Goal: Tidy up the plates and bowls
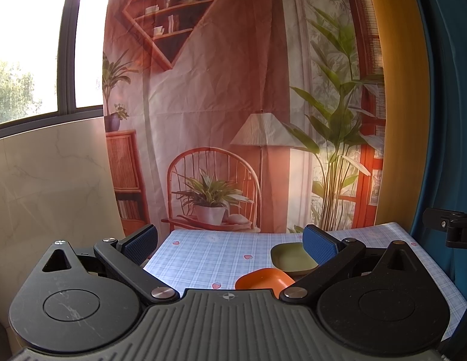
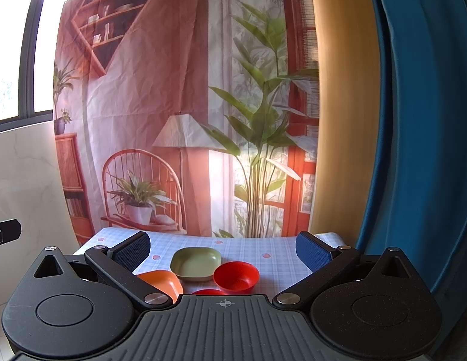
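A green square plate (image 2: pixel 194 262) lies on the checked tablecloth (image 2: pixel 248 251), also in the left wrist view (image 1: pixel 290 258). An orange square bowl (image 2: pixel 162 281) sits in front of it to the left, also in the left wrist view (image 1: pixel 262 279). A red round bowl (image 2: pixel 236 276) sits to its right, and a second red rim (image 2: pixel 207 292) peeks out by the gripper body. My left gripper (image 1: pixel 230 245) is open and empty above the table's near left part. My right gripper (image 2: pixel 222 251) is open and empty, held above and short of the dishes.
A printed backdrop (image 2: pixel 173 105) hangs behind the table. A blue curtain (image 2: pixel 414 150) and a wooden panel (image 2: pixel 344 120) stand at the right. A marble wall (image 1: pixel 52 180) and a window are at the left. The right gripper's edge (image 1: pixel 453 230) shows beside the table.
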Demonstrator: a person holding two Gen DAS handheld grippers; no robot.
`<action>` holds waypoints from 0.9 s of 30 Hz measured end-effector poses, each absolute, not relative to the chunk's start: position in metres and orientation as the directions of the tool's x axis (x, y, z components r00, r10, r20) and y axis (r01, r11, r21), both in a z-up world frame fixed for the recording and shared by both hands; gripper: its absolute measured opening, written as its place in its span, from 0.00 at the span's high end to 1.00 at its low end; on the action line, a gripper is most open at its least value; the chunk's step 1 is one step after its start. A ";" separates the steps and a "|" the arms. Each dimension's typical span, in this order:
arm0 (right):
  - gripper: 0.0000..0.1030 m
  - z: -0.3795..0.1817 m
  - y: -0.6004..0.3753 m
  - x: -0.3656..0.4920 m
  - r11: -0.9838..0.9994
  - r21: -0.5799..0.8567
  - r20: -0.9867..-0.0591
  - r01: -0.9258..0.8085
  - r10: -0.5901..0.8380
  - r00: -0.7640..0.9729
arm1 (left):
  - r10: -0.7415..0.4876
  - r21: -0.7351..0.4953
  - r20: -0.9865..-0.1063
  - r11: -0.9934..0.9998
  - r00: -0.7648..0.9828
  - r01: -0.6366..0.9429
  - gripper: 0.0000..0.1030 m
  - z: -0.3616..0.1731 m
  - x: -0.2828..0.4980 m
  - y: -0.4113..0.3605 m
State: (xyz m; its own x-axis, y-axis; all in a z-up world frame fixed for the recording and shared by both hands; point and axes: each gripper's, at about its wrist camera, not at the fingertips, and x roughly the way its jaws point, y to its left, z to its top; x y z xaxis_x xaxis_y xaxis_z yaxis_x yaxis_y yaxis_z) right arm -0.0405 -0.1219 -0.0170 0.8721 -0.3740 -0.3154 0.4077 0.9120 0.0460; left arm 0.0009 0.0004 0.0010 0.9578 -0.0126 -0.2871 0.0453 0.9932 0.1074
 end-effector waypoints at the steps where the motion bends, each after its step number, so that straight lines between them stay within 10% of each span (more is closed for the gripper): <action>1: 0.00 -0.017 -0.122 -0.041 0.912 0.046 -0.315 0.407 -0.374 0.872 | -0.013 0.108 -0.287 0.993 0.958 0.045 0.00 0.001 0.001 0.000; 27: 0.00 -0.014 -0.120 -0.031 0.912 0.052 -0.316 0.406 -0.371 0.873 | 0.011 0.104 -0.310 0.994 0.951 0.022 0.00 -0.005 0.006 -0.001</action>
